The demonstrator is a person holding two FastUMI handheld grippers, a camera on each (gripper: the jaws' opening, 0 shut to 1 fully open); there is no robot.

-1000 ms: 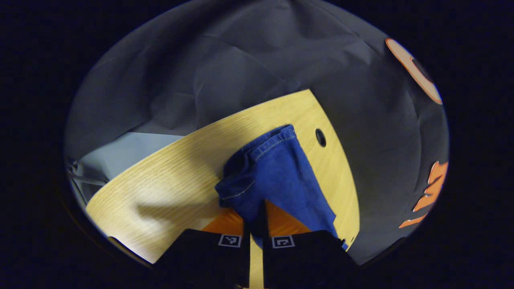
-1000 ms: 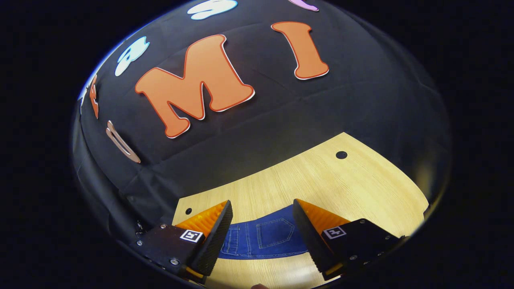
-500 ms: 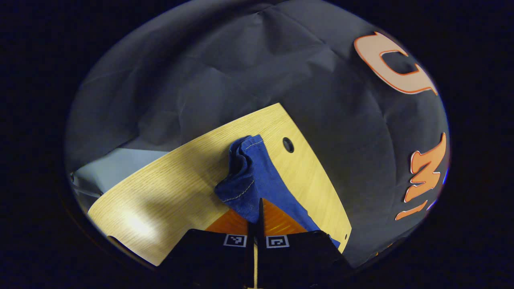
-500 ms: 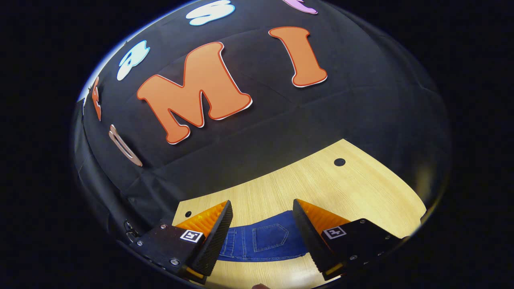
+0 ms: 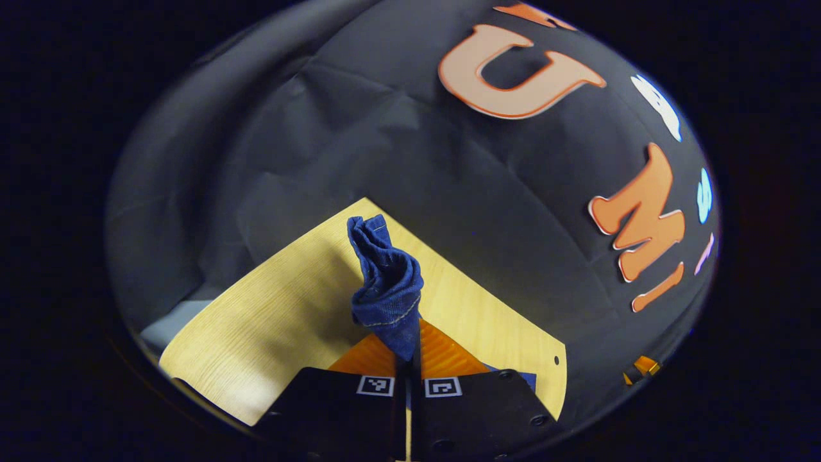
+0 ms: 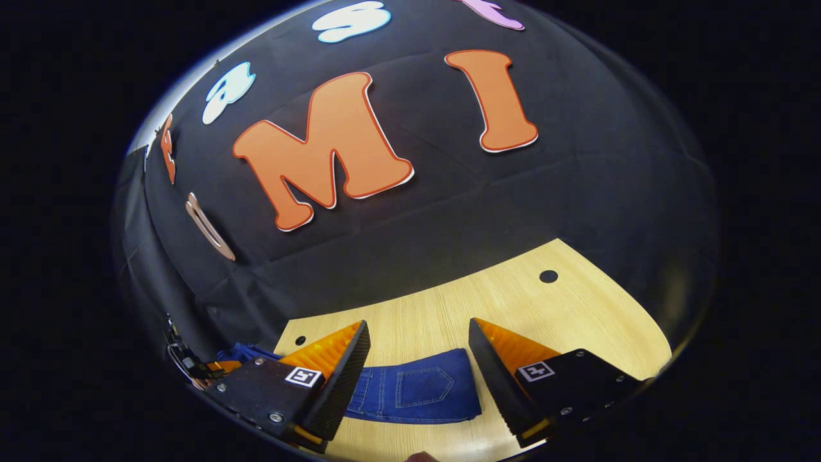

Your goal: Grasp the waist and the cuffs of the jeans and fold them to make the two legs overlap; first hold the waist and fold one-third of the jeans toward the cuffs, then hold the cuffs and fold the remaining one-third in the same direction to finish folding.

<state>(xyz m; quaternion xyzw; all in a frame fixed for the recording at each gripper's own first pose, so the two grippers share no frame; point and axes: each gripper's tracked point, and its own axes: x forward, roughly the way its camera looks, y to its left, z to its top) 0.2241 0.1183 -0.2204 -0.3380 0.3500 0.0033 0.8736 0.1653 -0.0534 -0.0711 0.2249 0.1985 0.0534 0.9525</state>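
Left gripper [image 5: 408, 351]: fingers pinching a bunched cuff end of the jeans [image 5: 387, 282], lifted above the table [image 5: 282, 308]. Right gripper [image 6: 418, 359]: fingers spread, above the jeans' waist lying flat on the table.

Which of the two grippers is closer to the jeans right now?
Left. The left gripper is shut on the jeans, lifting a bunched leg; the right gripper hovers open above the waist end.
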